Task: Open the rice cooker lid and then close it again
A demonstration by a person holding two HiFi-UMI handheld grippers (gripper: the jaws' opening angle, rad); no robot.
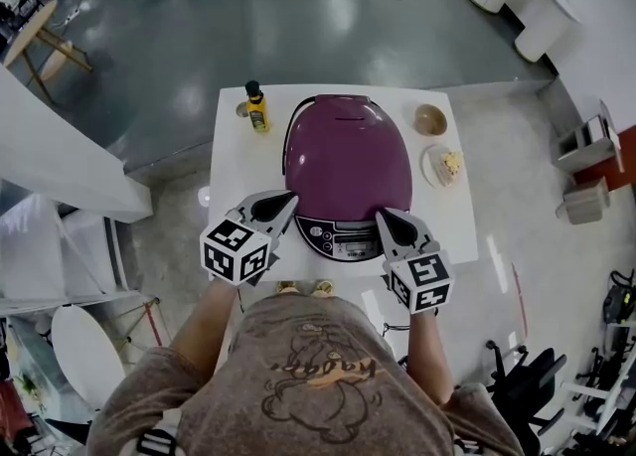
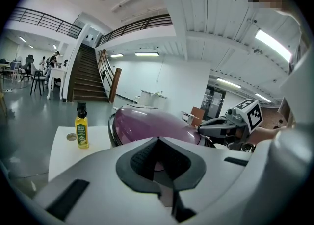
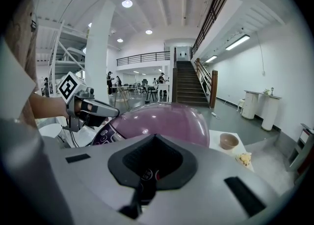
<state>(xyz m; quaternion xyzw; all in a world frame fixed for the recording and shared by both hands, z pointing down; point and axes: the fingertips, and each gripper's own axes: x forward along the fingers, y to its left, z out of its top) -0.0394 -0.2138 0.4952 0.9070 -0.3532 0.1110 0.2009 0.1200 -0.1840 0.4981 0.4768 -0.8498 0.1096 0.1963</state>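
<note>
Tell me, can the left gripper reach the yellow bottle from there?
Probably yes. The left gripper sits at the front left of the cooker, and a bare strip of table runs from it up to the bottle; nothing stands between.

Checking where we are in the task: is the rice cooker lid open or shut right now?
Shut. The purple lid lies flat and low, its front edge meeting the control panel, with no gap showing.
</note>
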